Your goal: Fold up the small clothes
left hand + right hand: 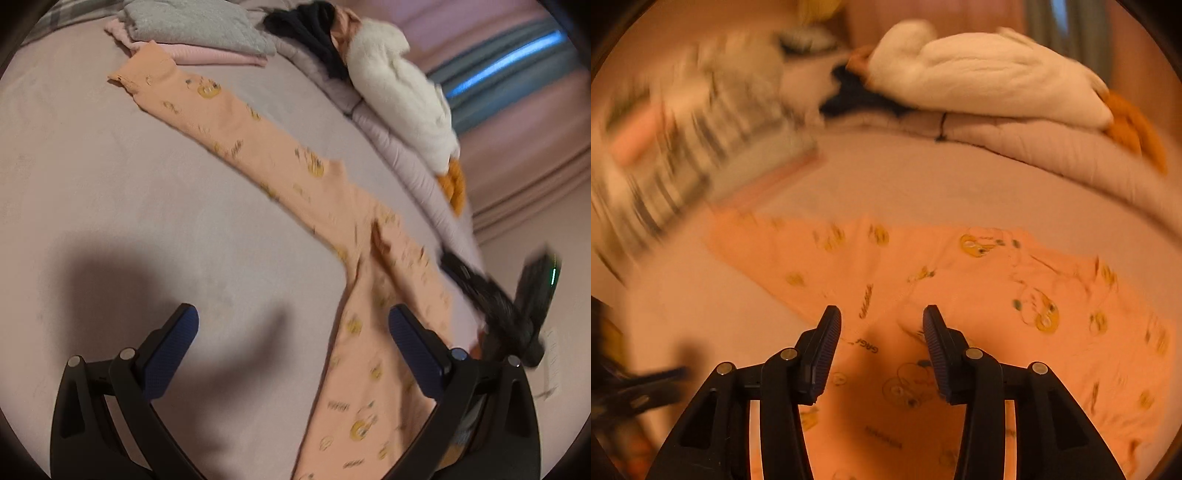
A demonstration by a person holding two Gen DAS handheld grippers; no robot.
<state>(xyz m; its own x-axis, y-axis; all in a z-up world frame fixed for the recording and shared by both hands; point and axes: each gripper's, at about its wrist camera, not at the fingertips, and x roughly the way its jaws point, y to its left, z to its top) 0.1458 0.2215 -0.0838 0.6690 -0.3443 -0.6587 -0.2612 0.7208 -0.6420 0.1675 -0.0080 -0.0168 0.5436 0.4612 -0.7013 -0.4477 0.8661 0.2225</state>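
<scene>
Both grippers' fingers, left (pixel 293 332) and right (pixel 882 332), are hovering apart over the leggings (pixel 258 155) stretching lengthwise toward the bed's (pixel 92 166) far corner.

"GAGA" printed upside down, peach garment (pixel 960 295)

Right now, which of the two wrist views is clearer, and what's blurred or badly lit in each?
Left wrist: clearer; the peach leggings are sharp at the far end and smeared near the open left gripper, whose shadow darkens the bedsheet. Right wrist: heavy orange cast, the folded pile badly motion-blurred, the right gripper open and sharp.
</scene>
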